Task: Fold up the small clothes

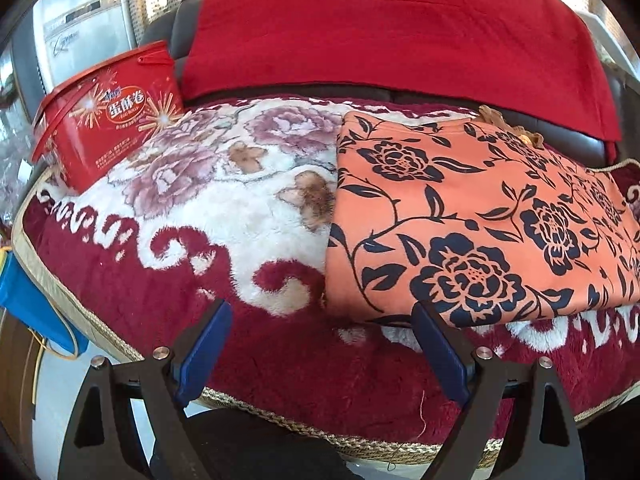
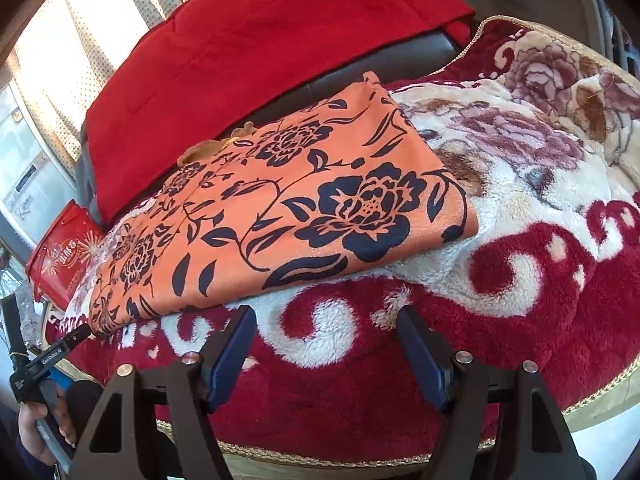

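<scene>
An orange garment with dark blue flowers lies folded flat on a plush dark-red and cream floral blanket. It also shows in the right wrist view. My left gripper is open and empty, just short of the garment's near left corner. My right gripper is open and empty, just short of the garment's near edge. The left gripper's body shows at the lower left of the right wrist view, held in a hand.
A red snack tin stands on the blanket at the far left, also in the right wrist view. A red cushion leans on a dark seat back behind. A blue item lies past the blanket's left edge.
</scene>
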{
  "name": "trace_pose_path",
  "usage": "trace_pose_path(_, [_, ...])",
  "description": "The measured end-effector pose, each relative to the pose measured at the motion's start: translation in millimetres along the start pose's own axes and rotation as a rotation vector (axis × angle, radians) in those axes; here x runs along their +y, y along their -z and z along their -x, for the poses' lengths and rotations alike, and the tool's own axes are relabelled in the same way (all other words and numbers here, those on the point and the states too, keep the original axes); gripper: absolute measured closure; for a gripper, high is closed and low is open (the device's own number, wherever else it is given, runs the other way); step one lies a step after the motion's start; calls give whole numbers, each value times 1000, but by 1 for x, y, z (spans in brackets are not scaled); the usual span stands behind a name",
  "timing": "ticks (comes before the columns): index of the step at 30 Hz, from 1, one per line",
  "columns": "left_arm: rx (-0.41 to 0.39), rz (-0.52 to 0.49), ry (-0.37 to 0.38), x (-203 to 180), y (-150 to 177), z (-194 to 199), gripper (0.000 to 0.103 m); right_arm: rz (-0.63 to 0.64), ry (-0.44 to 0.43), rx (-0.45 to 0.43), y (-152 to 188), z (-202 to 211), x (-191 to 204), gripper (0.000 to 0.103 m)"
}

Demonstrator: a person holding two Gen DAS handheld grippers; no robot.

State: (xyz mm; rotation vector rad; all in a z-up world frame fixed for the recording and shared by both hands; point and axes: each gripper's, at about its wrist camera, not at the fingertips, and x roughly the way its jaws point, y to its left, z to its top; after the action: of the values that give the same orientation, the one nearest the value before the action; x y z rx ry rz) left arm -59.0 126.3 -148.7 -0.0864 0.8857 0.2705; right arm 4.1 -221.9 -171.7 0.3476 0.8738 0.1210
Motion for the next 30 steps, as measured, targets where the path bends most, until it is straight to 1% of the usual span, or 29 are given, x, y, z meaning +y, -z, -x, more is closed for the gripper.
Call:
trace_pose_path(5, [19,14,12,3,2,-5,11,28,23,2,2,-1,6,25])
trace_pose_path(10, [29,22,20,4,3,-7,11,33,25,3,2,-1,6,25])
trace_pose_path(21, [22,1,19,0,5,-5,11,51,36,5,3,-1,8,25])
trace_pose_path(30, [10,-25,6,-5,7,-3,11,39,17,5,3,0,5,25])
